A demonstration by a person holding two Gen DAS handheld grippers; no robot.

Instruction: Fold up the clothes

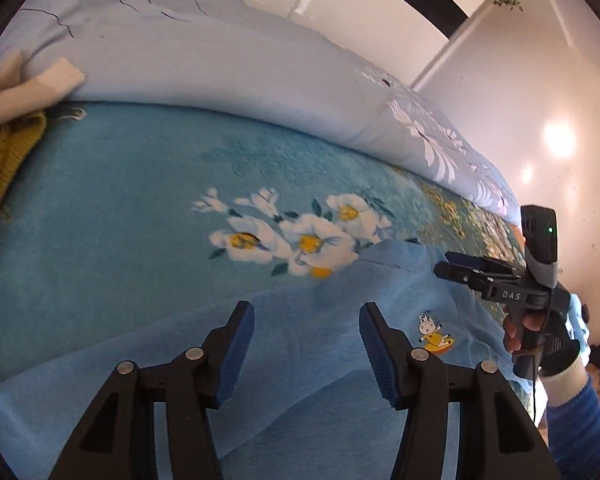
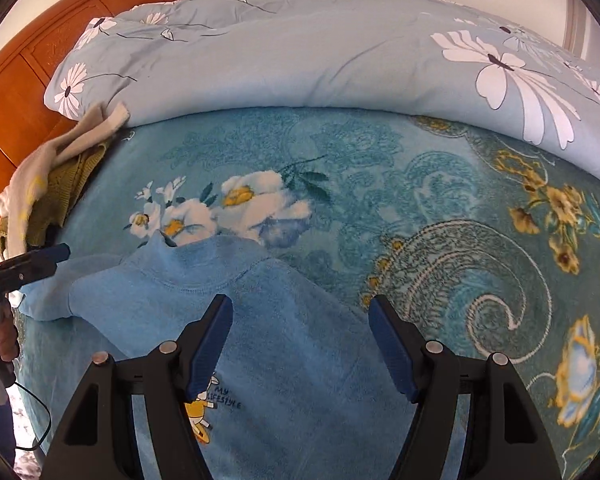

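- Bedroom setting: a bed covered by a teal plush blanket with white and yellow flowers (image 1: 140,208), a pale blue quilt with white petals (image 1: 228,64) bunched along its far side.
- Left wrist view: the left claw (image 1: 306,354) hangs with its pads apart and nothing between them, over a light blue fleece sweatshirt with a small cartoon print (image 1: 308,360) lying flat on the blanket under and ahead of it.
- To its right, the right claw (image 1: 454,267), held by a person's hand (image 1: 526,332), is near the garment's far edge.
- Far left of it lies a heap of cream and mustard knitwear (image 1: 8,120).
- Right wrist view: the right claw (image 2: 300,346) is likewise apart and empty, above the sweatshirt's (image 2: 292,360) shoulder, the collar just ahead.
- The left claw (image 2: 58,254) is at the left, near the sleeve.
- Handling, as I judge it: soft, light, limp cloth that will sag and drag on the plush; pinch at shoulder seam or hem, through one thickness.
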